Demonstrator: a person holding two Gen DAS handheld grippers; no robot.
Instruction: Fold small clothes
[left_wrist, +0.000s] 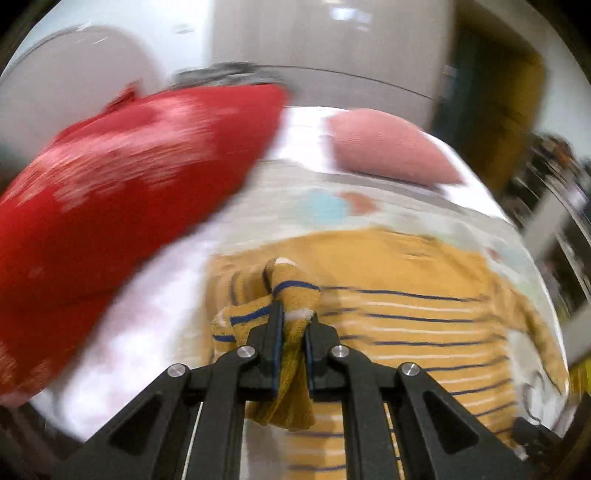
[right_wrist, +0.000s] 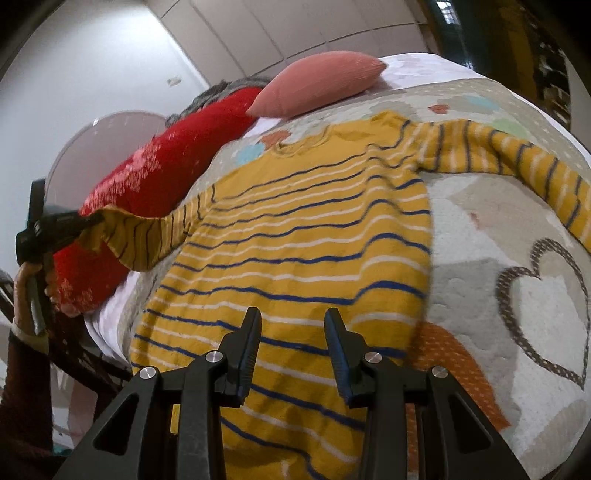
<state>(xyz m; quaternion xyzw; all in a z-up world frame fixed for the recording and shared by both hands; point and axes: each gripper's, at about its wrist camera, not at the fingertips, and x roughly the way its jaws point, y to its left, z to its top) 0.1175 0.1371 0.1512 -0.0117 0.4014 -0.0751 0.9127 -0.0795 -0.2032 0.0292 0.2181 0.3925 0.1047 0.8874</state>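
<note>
A small yellow sweater (right_wrist: 303, 240) with blue and white stripes lies spread on a patterned quilt (right_wrist: 498, 229). My left gripper (left_wrist: 293, 314) is shut on the cuff of its left sleeve (left_wrist: 291, 288) and holds it lifted; in the right wrist view that gripper (right_wrist: 85, 221) is at the far left with the sleeve (right_wrist: 147, 236) stretched out from the body. My right gripper (right_wrist: 293, 314) is open and empty, just above the sweater's lower body. The other sleeve (right_wrist: 517, 158) lies out to the right.
A red cushion (left_wrist: 122, 177) lies left of the sweater, also in the right wrist view (right_wrist: 155, 173). A pink pillow (right_wrist: 317, 85) sits at the far end of the bed. A heart pattern (right_wrist: 546, 310) marks the quilt on the right. White wardrobe doors stand behind.
</note>
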